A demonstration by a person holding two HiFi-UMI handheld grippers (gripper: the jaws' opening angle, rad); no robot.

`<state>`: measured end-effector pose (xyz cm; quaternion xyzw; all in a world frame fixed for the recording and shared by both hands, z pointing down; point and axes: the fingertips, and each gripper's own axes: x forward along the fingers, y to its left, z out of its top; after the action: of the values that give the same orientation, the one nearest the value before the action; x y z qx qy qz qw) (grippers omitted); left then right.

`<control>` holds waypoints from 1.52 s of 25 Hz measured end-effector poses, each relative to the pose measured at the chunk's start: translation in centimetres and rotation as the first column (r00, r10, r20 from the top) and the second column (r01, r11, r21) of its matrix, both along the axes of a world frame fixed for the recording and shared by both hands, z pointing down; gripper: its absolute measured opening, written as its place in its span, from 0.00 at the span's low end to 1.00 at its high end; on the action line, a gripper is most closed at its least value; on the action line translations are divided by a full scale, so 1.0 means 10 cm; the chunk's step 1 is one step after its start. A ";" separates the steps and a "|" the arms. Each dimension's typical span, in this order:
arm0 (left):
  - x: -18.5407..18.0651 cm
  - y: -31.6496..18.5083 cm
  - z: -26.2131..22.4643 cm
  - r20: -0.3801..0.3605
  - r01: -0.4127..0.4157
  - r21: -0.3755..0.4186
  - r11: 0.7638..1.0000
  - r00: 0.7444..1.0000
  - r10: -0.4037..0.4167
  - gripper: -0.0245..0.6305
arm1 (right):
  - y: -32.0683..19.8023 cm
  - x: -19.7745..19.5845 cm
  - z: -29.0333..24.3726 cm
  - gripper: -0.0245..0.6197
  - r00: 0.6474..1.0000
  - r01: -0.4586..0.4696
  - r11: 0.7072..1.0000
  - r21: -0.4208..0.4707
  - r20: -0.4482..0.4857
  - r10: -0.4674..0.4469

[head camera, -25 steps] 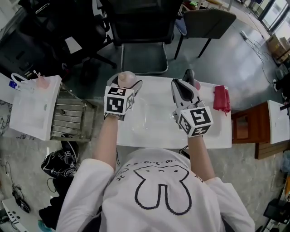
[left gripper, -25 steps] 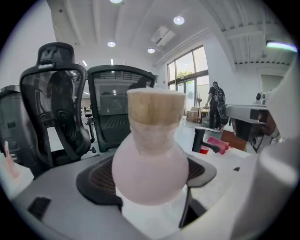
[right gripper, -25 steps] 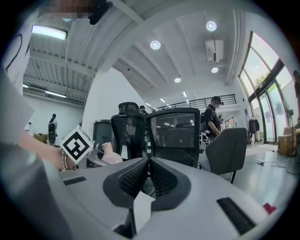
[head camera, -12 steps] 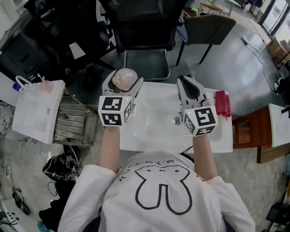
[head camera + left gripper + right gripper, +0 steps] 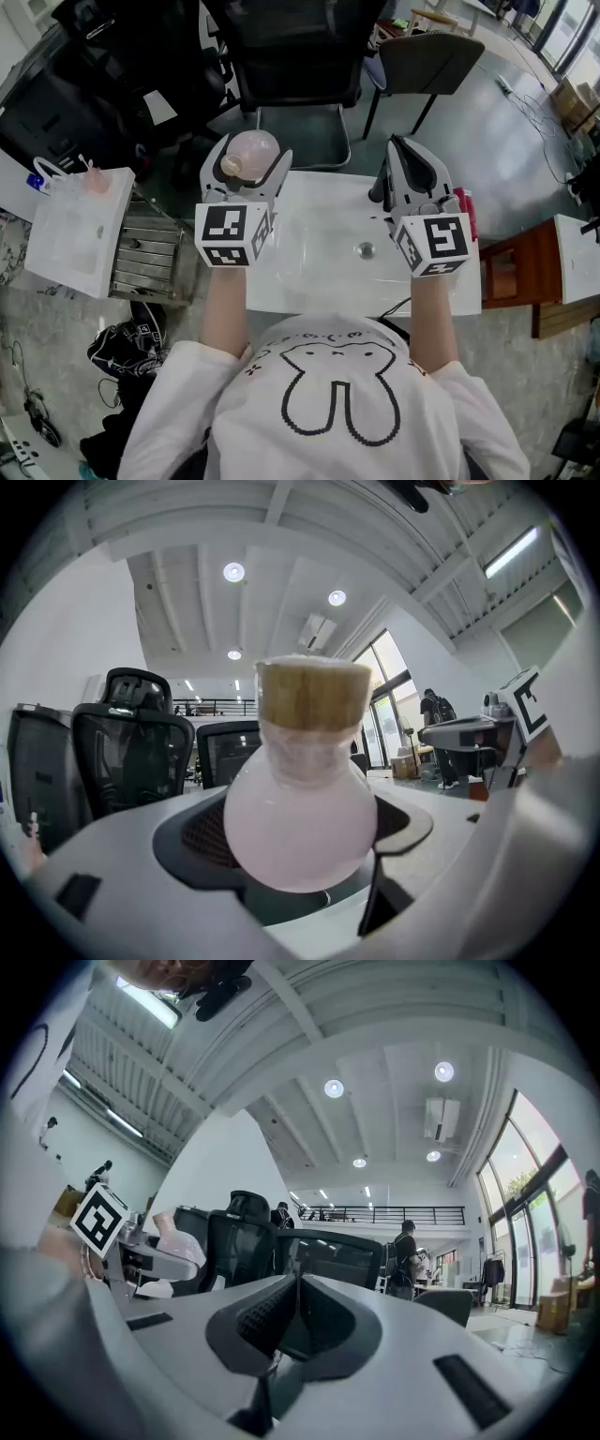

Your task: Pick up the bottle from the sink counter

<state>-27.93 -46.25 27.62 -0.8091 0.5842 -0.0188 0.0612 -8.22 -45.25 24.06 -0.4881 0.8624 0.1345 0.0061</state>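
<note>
Pink bottle clamped in the left tool — right tool pressed together, empty.

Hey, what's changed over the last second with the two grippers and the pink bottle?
The left gripper rose from the white sink counter toward the head camera, carrying the round pink bottle clamped in its jaws. The right gripper rose too, shut and empty. Nothing was grasped or released; counter and red cloth stayed put.
</note>
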 end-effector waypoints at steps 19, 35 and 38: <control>-0.20 0.11 -0.47 -0.006 0.047 0.083 0.995 0.999 -0.047 0.65 | 0.13 0.41 -0.31 0.09 0.990 -0.135 0.989 0.059 0.041 0.132; -0.19 0.08 -0.46 0.001 0.030 0.096 0.995 1.000 -0.030 0.65 | 0.16 0.37 -0.18 0.09 0.986 -0.163 0.986 0.043 0.032 0.161; -0.20 0.05 -0.46 -0.001 0.030 0.093 0.995 1.000 -0.030 0.65 | 0.14 0.35 -0.18 0.09 0.987 -0.162 0.986 0.039 0.029 0.161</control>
<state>-29.98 -45.72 23.02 -0.7965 0.5965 0.0071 0.0986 -4.72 -43.85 22.22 -0.5578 0.8168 0.1462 0.0164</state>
